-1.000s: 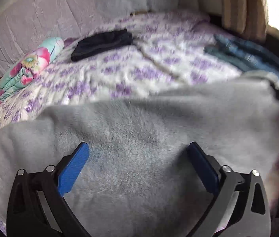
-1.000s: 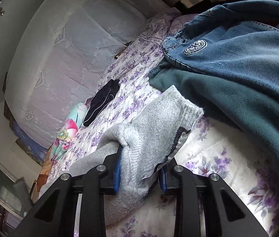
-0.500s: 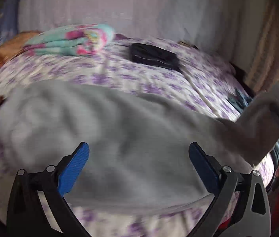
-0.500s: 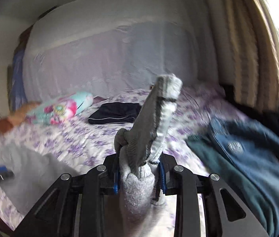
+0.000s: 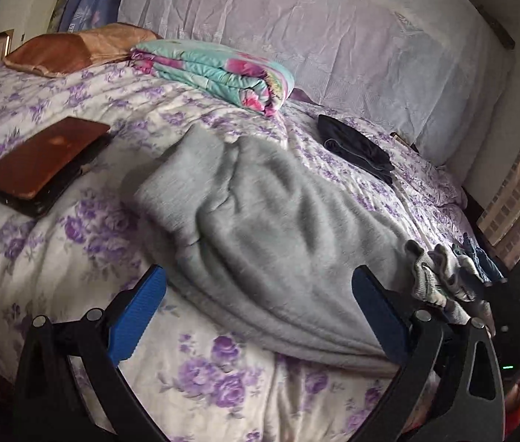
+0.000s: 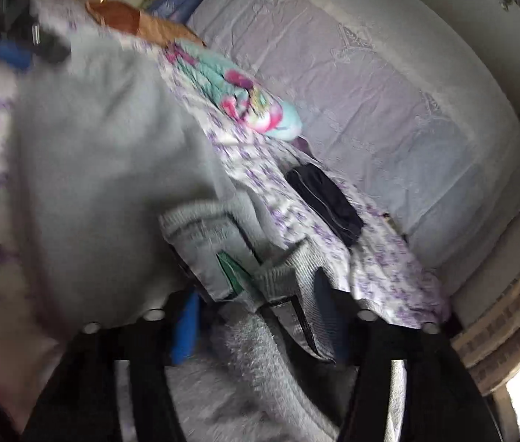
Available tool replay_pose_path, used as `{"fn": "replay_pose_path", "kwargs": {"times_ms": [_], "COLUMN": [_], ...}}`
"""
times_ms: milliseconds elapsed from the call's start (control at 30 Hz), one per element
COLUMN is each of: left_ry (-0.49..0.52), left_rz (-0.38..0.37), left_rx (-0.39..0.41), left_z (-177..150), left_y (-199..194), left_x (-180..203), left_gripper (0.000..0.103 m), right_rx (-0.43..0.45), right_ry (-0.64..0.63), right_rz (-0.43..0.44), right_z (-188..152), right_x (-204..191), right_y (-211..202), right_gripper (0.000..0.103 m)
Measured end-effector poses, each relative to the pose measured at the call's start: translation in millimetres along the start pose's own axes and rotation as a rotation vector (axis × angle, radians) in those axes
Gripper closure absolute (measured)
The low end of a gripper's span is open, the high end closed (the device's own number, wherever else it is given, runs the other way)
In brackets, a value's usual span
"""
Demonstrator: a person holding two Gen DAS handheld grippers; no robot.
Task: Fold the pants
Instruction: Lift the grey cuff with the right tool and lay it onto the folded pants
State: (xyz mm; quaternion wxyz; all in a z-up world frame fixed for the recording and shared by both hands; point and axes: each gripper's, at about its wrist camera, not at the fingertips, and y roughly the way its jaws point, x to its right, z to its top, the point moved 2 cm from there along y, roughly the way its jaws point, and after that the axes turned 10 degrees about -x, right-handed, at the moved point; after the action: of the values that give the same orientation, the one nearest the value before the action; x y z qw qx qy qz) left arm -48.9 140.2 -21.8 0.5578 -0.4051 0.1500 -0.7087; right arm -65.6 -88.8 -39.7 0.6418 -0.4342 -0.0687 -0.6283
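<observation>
Grey pants [image 5: 278, 228] are spread across the floral bedsheet [image 5: 57, 258], between the folded quilt [image 5: 215, 70] and the near edge. The left gripper [image 5: 256, 305] is held above them, jaws wide apart. The right gripper [image 6: 260, 331] is closed on the ribbed cuff [image 6: 282, 276].

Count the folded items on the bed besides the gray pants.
2: a floral blanket near the headboard end, and a dark garment to its right by the wall. More may be hidden under the gray pants.
</observation>
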Motion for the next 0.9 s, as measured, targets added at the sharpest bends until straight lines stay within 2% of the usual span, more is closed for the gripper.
{"fn": "replay_pose_path", "kwargs": {"times_ms": [33,133,200,233,267,333,367,467,533,600,633,800,867,900], "left_ry": [-0.009,-0.037,-0.026,-0.019,-0.015,-0.015,-0.016,-0.007,-0.011,-0.024,-0.033,-0.075,-0.086,-0.09], "left_rz": [-0.012,-0.059,-0.065,-0.058,-0.055,-0.063,-0.064,-0.061,-0.071,-0.089,-0.098,-0.128,-0.124,-0.12], "left_rx": [-0.002,0.001,0.018,0.027,0.029,0.028,0.03,0.027,0.023,0.017,0.013,-0.009,-0.027,-0.034], "left_z": [-2,-7,-10,-11,-12,-14,-14,-15,-16,-17,-17,-16,-13,-11], "left_y": [1,3,0,-2,-3,-2,-2,-3,-5,-8,-9,-9,-6,-4], "left_x": [-5,-17,-19,-19,-19,-20,-20,-21,-23,-26,-28,-33,-34,-34], "left_gripper": [0.004,0.004,0.004,0.004,0.004,0.004,0.004,0.004,0.004,0.004,0.004,0.004,0.004,0.004], "right_rx": [0.026,0.091,0.102,0.101,0.081,0.037,0.014,-0.065,-0.154,-0.143,-0.149,-0.138,-0.076,-0.035], "right_ry": [0.005,0.05,0.205,0.292,0.407,0.538,0.579,0.519,0.456,0.396,0.387,0.444,0.455,0.474], "right_rz": [0.052,0.138,0.142,0.126,0.09,0.087,0.11,0.17,0.221,0.127,0.117,0.221,0.275,0.293], "right_z": [-1,-2,-5,-8,-14,-24,-29,-30,-33,-31,-30,-34,-31,-30], "right_x": [4,21,58,79,106,129,134,103,67,47,44,54,60,68], "right_y": [-13,-45,-54,-51,-43,-29,-18,11,36,43,37,38,26,17], "right_gripper": [0.028,0.03,0.031,0.041,0.057,0.069,0.07,0.069,0.059,0.059,0.059,0.057,0.041,0.041]}}
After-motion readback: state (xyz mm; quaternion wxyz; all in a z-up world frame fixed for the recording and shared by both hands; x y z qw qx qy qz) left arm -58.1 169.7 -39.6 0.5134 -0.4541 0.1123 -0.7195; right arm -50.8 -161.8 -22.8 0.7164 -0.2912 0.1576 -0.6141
